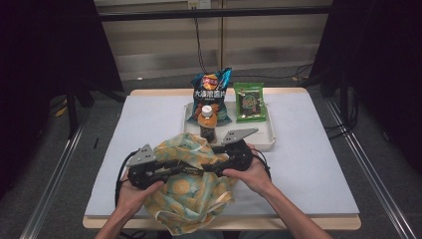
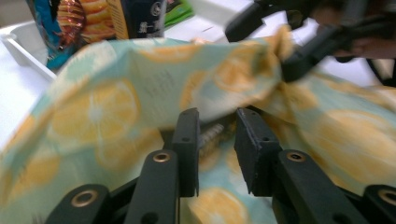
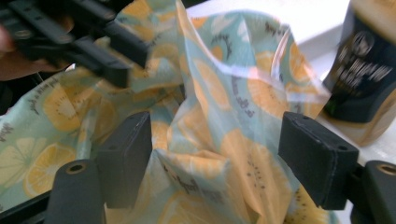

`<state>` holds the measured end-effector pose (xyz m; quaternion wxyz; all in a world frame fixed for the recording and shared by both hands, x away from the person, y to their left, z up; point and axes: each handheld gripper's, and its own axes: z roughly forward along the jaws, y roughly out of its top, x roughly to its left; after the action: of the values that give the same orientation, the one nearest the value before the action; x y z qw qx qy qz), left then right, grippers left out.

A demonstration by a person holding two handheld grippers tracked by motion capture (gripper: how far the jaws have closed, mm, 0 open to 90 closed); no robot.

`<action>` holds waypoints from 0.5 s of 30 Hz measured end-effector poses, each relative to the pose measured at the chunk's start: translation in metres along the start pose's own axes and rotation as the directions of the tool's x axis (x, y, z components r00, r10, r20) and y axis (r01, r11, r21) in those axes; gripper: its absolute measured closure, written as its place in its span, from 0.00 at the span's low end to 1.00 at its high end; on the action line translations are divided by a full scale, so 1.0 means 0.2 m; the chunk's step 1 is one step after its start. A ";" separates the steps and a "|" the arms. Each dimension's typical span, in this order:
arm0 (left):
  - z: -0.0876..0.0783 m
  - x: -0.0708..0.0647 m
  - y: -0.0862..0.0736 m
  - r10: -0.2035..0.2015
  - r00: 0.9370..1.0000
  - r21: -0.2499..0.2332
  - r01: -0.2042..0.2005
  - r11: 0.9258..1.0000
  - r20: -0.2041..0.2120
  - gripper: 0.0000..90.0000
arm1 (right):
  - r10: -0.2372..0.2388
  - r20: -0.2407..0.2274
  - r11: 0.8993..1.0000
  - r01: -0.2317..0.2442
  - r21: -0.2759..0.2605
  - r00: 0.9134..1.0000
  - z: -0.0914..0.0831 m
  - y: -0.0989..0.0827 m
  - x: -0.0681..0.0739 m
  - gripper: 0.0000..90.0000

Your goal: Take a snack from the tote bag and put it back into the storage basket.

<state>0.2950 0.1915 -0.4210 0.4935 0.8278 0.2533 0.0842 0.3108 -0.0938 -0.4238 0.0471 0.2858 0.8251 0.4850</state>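
1. Nearest, at the counter's point(image 1: 318, 164) front edge: a lemon-print cloth bag point(image 1: 191, 186), crumpled and partly overhanging the edge.
2. Over the bag, two hands holding tongs, pointing inward toward each other.
3. Left tongs point(image 1: 191, 168) point(image 2: 215, 135): jaws a narrow gap apart, bag fabric just ahead of and beneath them; not visibly pinching any.
4. Right tongs point(image 1: 211, 167) point(image 3: 215, 154): jaws spread wide, a raised fold of the bag standing between them, neither pad clearly touching it.
5. In the left gripper view, the right tongs seen at upper right, tips against the bag's upper edge; in the right gripper view, the left tongs at upper left, over the fabric.
6. Just behind the bag: a white tray point(image 1: 271, 137).
7. At the tray's front, upright: a bottle point(image 1: 207, 124) with a white cap and dark label.
8. Farther back on the tray: a blue chip bag point(image 1: 211, 94) on the left, a green packet point(image 1: 249, 102) on the right, side by side.
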 end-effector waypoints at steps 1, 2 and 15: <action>0.02 0.00 0.02 0.005 1.000 0.002 -0.005 1.000 0.010 0.82 | -0.001 0.000 1.000 0.001 0.006 1.000 0.01 -0.01 0.00 0.29; 0.04 0.01 0.03 0.014 1.000 0.012 -0.014 1.000 0.011 0.83 | -0.008 0.002 1.000 0.008 0.011 1.000 0.02 -0.02 0.00 0.31; 0.04 0.02 -0.05 -0.004 1.000 0.034 0.003 0.999 0.010 0.99 | 0.017 0.000 1.000 -0.017 -0.016 1.000 0.00 -0.08 -0.03 0.89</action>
<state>0.2988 0.1906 -0.4341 0.4809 0.8359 0.2536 0.0748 0.3093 -0.1022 -0.4380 0.0452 0.2923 0.8187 0.4921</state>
